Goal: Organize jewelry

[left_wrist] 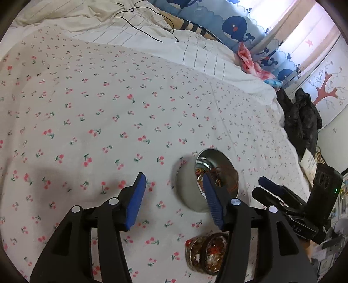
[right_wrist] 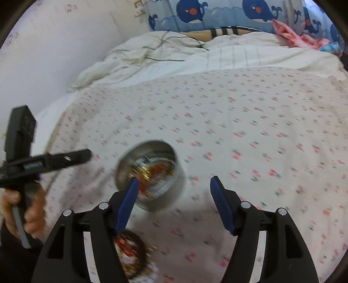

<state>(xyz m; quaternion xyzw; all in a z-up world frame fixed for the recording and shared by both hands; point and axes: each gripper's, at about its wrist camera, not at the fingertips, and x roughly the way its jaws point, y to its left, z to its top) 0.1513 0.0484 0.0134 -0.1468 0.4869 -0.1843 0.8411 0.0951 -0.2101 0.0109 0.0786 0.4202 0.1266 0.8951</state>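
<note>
Left gripper (left_wrist: 174,185), jaws spread wide and holding nothing, poised above the cherry-print sheet (left_wrist: 97,113); its right blue pad (left_wrist: 214,204) overlaps the mouth of the round metal tin (left_wrist: 189,185); right gripper (right_wrist: 174,187), jaws likewise wide and empty, its left pad (right_wrist: 127,202) over the tin's near rim. The tin lies on the sheet between the two tools, jewelry (left_wrist: 217,176) visible inside; a stack of bangles (left_wrist: 206,254) rests on the sheet nearer the cameras; beyond, a striped white duvet (left_wrist: 152,37) and whale-print curtain (right_wrist: 217,15).
</note>
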